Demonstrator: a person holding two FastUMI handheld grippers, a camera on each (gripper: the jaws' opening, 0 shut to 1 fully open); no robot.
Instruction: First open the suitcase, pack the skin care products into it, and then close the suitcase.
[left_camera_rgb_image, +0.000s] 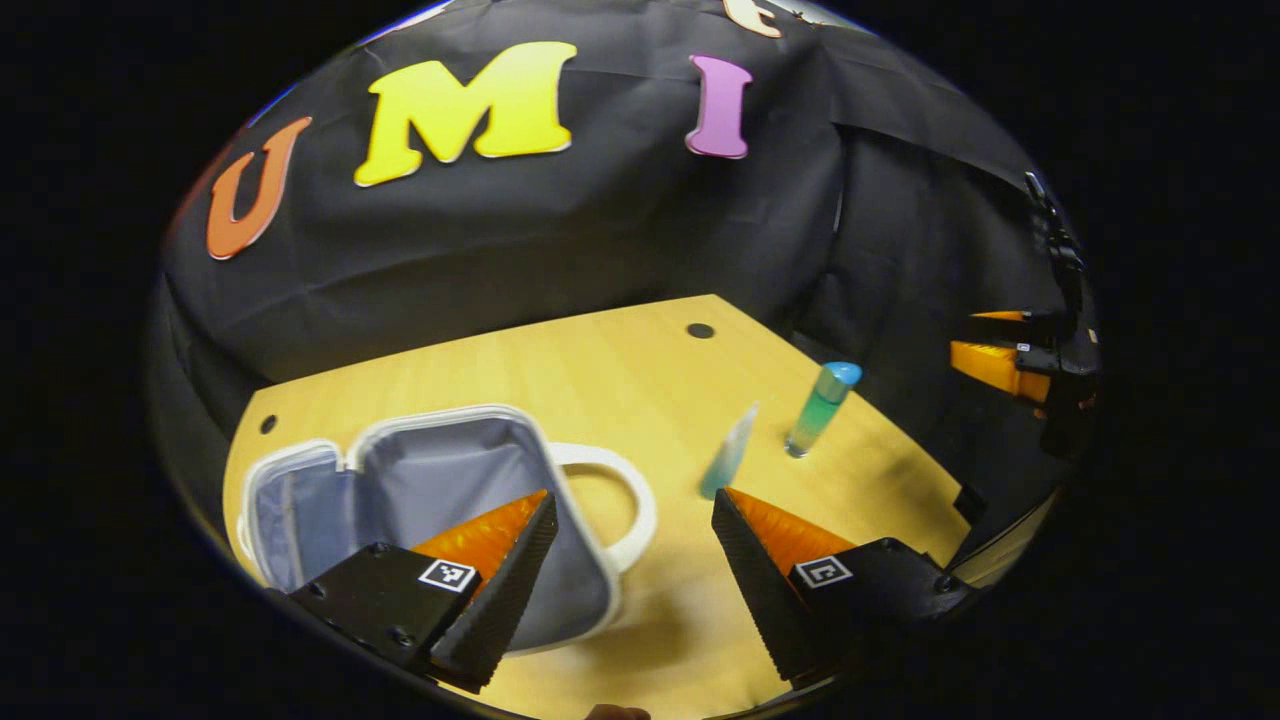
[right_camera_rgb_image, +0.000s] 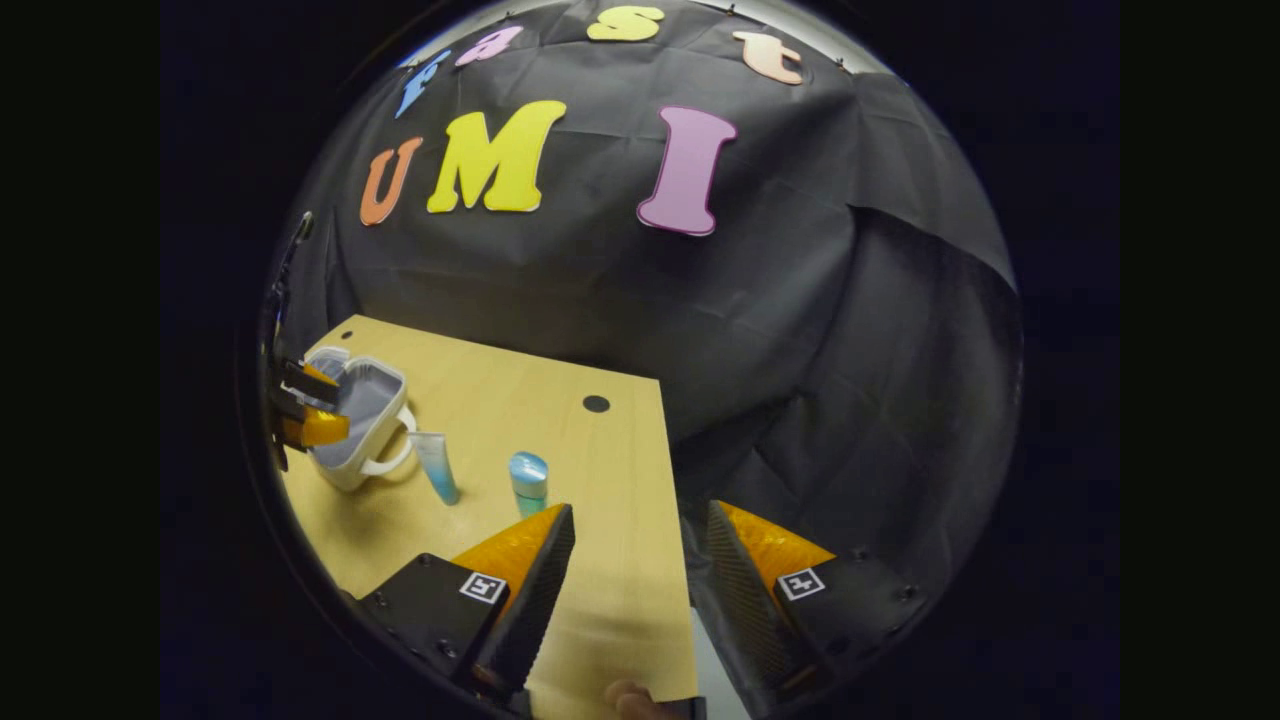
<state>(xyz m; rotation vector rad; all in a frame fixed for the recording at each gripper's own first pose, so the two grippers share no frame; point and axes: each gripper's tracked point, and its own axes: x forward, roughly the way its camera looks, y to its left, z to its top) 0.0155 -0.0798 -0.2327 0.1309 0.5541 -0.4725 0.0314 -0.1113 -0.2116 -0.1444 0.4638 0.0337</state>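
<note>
Left gripper view: the left gripper (left_camera_rgb_image: 632, 510) is held spread and empty above one opened suitcase (left_camera_rgb_image: 420, 480); the right gripper (right_camera_rgb_image: 640, 525) likewise gapes; two skincare items are counted, a tube (left_camera_rgb_image: 728, 455) and a bottle (left_camera_rgb_image: 822, 405).

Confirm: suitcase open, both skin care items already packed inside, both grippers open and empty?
Not quite. The suitcase is open, but the tube and bottle stand on the table beside it, as the left gripper view shows. Left gripper and right gripper are open, empty.

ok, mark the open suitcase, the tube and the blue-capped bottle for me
suitcase (left_camera_rgb_image: 440, 480): left gripper view, on the grey lining of its open half.
tube (left_camera_rgb_image: 728, 458): left gripper view, on its translucent body.
blue-capped bottle (left_camera_rgb_image: 820, 408): left gripper view, on its green body below the cap.
</note>
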